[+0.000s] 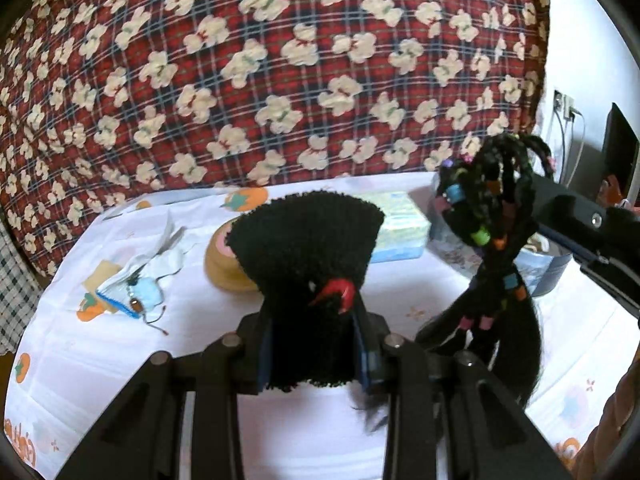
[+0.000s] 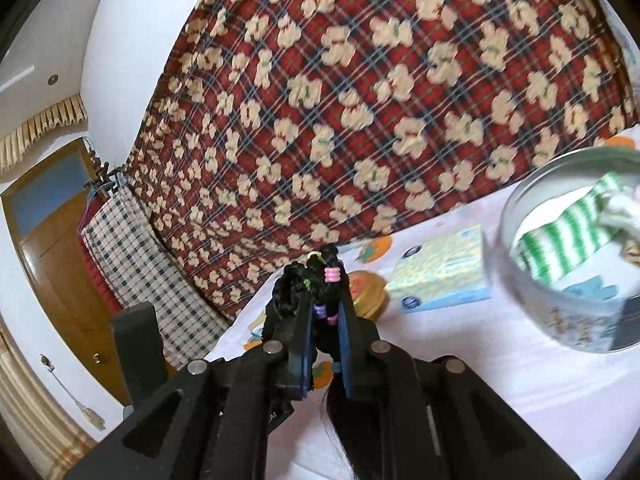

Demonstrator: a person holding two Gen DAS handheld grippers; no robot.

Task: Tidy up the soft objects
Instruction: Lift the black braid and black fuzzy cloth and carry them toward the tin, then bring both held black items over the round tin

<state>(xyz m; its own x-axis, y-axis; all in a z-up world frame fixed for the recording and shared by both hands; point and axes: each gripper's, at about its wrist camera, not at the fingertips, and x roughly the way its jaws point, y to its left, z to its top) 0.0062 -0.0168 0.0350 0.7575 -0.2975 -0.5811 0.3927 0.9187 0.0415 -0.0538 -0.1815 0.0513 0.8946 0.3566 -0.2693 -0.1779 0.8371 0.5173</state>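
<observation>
A black fuzzy sock [image 1: 308, 280] is clamped between the jaws of the left gripper [image 1: 314, 354] above the white tablecloth [image 1: 120, 360], while a beaded black braided hairpiece [image 2: 324, 300] is pinched by the right gripper [image 2: 326, 344] near the round tin [image 2: 560, 320].

Behind my work surface I see a red plaid quilt with cream bears [image 1: 280, 72]; on the persimmon-print tablecloth [image 1: 120, 352] lie a tissue pack [image 2: 440, 270] and a round yellow tin [image 2: 366, 288]. A wooden door [image 2: 52, 240] stands left.
</observation>
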